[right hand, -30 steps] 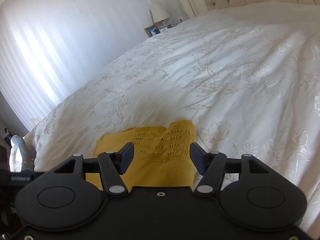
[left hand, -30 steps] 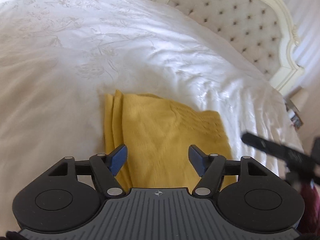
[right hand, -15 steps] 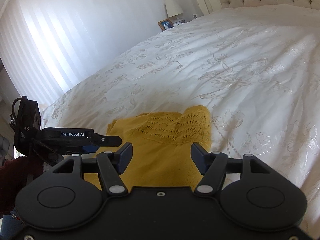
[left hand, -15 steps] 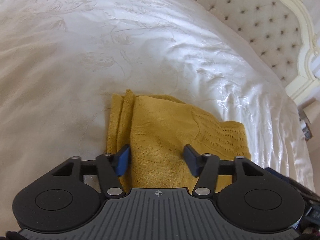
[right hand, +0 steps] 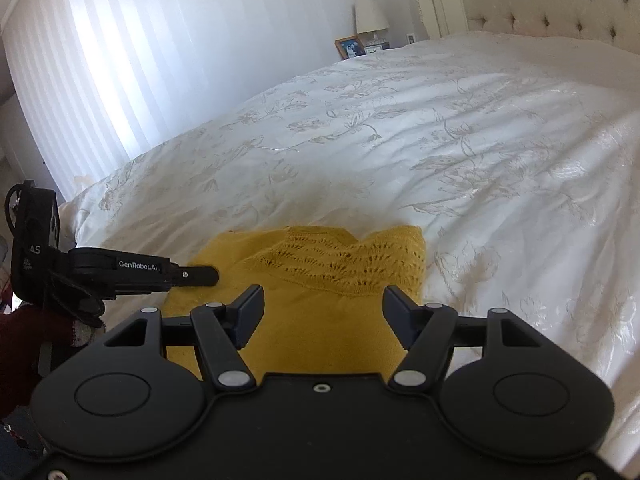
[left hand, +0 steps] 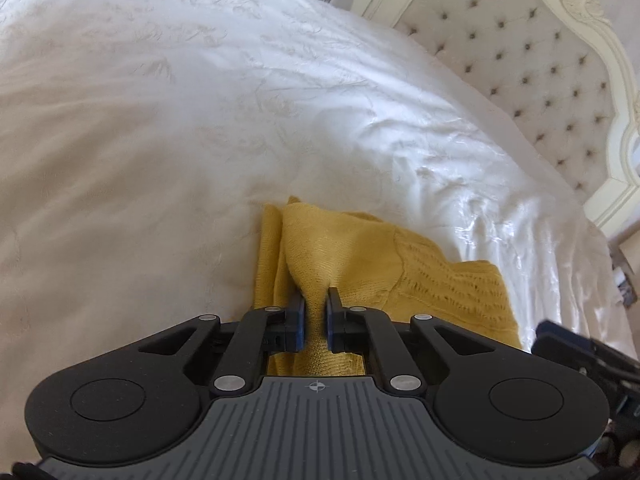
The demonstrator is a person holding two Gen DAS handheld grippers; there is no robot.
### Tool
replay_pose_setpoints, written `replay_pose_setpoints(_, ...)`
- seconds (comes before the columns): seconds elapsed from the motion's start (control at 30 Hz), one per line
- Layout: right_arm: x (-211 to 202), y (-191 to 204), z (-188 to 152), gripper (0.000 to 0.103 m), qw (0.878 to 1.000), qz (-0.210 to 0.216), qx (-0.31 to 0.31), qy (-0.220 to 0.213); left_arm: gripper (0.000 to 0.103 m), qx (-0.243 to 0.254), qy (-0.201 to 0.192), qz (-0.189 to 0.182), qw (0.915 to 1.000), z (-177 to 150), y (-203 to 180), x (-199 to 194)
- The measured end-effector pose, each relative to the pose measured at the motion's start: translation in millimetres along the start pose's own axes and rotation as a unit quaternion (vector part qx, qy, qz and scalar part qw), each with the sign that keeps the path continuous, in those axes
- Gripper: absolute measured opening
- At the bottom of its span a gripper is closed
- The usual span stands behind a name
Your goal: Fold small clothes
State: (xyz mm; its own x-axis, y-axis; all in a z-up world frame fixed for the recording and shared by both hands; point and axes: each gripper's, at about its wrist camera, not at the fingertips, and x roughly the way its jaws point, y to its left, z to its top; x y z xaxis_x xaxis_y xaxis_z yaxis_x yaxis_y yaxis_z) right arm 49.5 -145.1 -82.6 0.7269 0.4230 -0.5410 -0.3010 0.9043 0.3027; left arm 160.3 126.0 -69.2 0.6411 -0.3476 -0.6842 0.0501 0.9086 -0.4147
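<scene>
A yellow knit garment (left hand: 360,256) lies folded on the white bedspread (left hand: 160,120) near the bed's edge. My left gripper (left hand: 314,300) has its jaws closing, and the blue pads pinch a raised ridge of the yellow fabric at its near left side. In the right wrist view the same garment (right hand: 340,256) shows its lacy knit band, and the left gripper (right hand: 196,276) reaches onto its left edge. My right gripper (right hand: 323,300) hovers open just over the garment's near part, nothing pressed between its pads.
The patterned bedspread (right hand: 440,140) stretches far beyond the garment. A tufted headboard (left hand: 520,52) stands at the back right. A lamp (right hand: 370,16) and a picture frame (right hand: 350,47) sit on a far bedside table. A dark red sleeve (right hand: 20,340) shows at the left.
The left gripper's jaws have come together from wide apart onto a fold of the yellow fabric, bunching it up. The right gripper has stayed open and shifted a little over the garment.
</scene>
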Motion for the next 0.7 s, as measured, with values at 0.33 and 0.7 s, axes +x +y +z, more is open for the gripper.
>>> replay_pose_setpoints(0.33, 90.0, -22.1, 7.6, 0.069, 0.998, -0.018, 0.022, 0.054, 0.026, 0.035, 0.001, 0.001, 0.9994, -3.7, -1.0, 0.3)
replay_pose_setpoints(0.7, 40.8, -3.5, 4.4, 0.083, 0.998, -0.049, 0.007, 0.030, 0.072, 0.129, -0.048, 0.046, 0.9894, -23.4, -42.7, -39.7)
